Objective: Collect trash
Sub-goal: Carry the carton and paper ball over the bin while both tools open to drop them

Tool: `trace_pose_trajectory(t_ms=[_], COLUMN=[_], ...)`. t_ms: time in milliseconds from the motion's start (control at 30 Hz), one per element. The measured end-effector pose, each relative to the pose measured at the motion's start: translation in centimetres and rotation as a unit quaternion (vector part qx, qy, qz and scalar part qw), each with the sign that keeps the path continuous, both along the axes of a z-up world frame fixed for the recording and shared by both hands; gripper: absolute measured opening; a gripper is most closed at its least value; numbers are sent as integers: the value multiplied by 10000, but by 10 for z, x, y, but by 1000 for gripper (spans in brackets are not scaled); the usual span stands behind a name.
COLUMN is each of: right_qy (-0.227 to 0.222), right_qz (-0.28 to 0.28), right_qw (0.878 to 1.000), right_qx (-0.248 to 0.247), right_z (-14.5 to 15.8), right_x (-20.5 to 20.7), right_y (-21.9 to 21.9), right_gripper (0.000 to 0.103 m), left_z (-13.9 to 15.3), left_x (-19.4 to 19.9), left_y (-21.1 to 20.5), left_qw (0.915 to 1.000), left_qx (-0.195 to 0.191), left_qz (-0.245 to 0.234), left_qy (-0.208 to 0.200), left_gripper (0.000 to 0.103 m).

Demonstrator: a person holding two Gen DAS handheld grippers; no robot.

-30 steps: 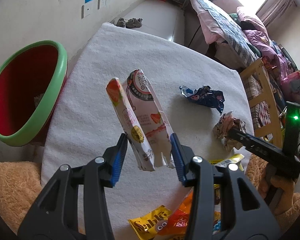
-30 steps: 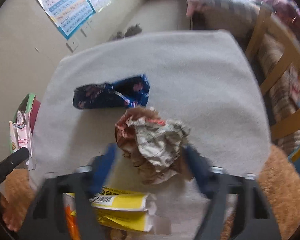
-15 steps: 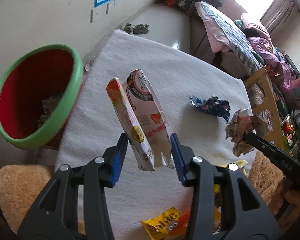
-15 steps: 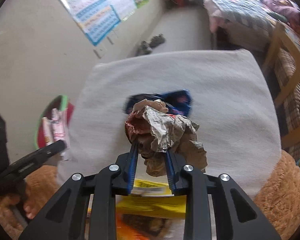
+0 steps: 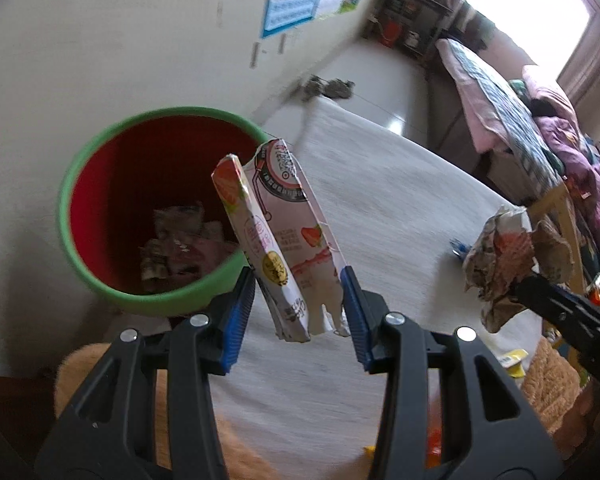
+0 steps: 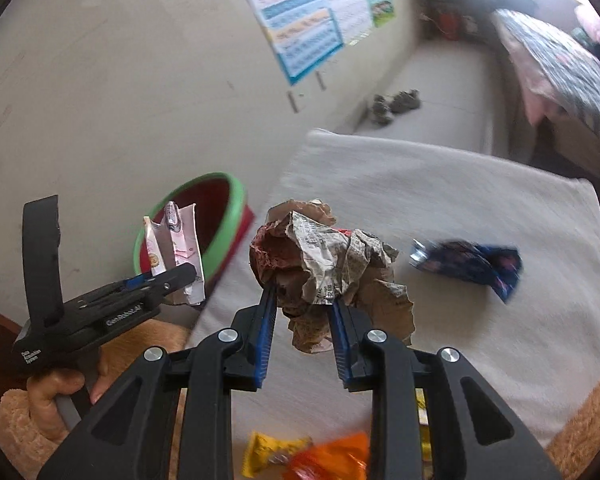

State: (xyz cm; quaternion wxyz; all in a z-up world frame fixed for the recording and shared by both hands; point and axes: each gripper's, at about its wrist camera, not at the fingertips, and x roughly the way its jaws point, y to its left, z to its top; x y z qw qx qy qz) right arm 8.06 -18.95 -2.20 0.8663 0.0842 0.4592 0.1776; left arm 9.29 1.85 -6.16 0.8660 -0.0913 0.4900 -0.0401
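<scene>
My left gripper [image 5: 298,300] is shut on a pink strawberry milk carton [image 5: 284,232] and holds it in the air at the near right rim of a red bin with a green rim [image 5: 112,200]; crumpled trash lies inside the bin. The carton [image 6: 178,240] and bin [image 6: 220,216] also show in the right wrist view. My right gripper [image 6: 302,312] is shut on a crumpled brown paper ball [image 6: 324,260], held above the white table [image 6: 480,200]. The ball [image 5: 508,256] shows at the right of the left wrist view.
A dark blue wrapper [image 6: 472,264] lies on the table to the right. Yellow and orange snack packets [image 6: 308,456] lie at the near edge. A fuzzy tan cushion [image 5: 100,364] sits below the bin. A bed [image 5: 500,92] and wooden chair [image 5: 560,208] stand at the right.
Both grippers have swung left toward the bin with their loads. The carton now hangs by the bin's rim, and the paper ball has risen higher off the table.
</scene>
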Motion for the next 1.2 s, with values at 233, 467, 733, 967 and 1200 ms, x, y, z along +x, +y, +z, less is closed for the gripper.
trace_pose_trajectory(t_ms=[233,467,733,967,1200], right_qy=[-261,-289,-133,-101,3], right_qz=[417,777,1224,1332,1286], right_qw=[9983,9958,9920,9901,9907], right_qx=[-326,-377,-290,-431,-454], right_z=[10,8,1,-8,-15], right_x=[15,35,67,81,89], right_y=[54,91,134,159,167], right_gripper=[26,26,27,27,29], left_z=[-2,-4,-21,-27,-31], left_x=[9,17,29,34,44], left_y=[43,74,97,108,118], left_qw=[9988,9960,9927,9922,9906], left_qx=[221,461,442,390,414], left_qz=[429,771,1052,1089,1225], left_qy=[6,39,378,465,455], left_gripper=[42,42,42,42,43])
